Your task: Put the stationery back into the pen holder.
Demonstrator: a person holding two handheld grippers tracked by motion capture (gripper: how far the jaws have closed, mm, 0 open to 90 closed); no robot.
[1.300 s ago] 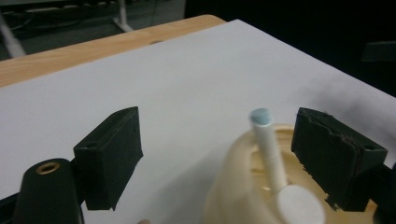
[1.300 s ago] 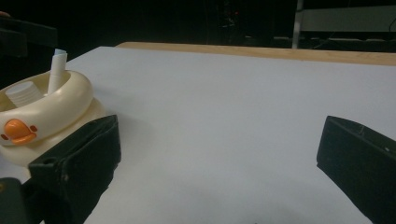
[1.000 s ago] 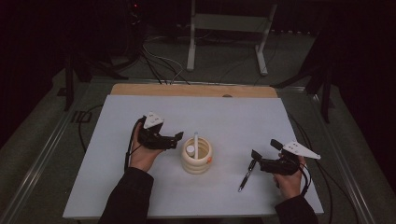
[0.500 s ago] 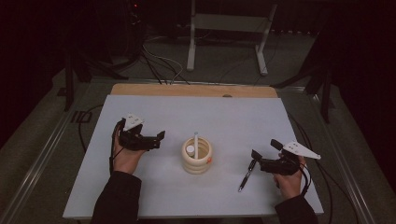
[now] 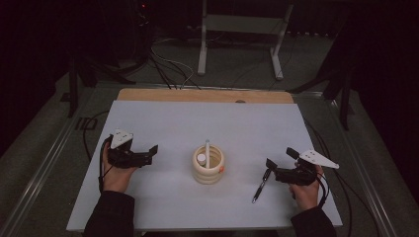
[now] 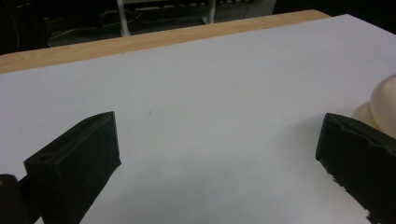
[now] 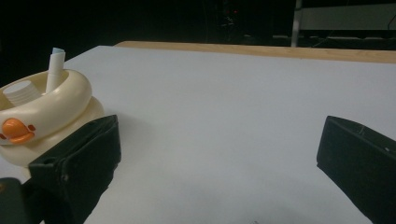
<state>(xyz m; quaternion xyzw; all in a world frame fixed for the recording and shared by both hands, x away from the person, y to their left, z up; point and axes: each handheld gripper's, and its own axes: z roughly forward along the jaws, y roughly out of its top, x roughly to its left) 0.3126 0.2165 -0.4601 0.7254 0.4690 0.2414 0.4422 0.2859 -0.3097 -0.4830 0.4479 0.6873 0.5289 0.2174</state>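
Cream ringed holder (image 5: 208, 166) is set mid-table, with a white stick and a white cap held inside. Black pen (image 5: 260, 185) is laid at its 4 o'clock, just off the right gripper (image 5: 271, 166), whose jaws are spread wide and empty. Left gripper (image 5: 151, 150) is parked at 9 o'clock, well apart, jaws likewise spread, nothing held. Step is judged as between grasps; pen pickup is likely called for next, needing the right jaws lowered over the barrel.

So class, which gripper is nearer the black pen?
Right. The right gripper sits just beside the black pen; the left gripper is across the cream ring holder.
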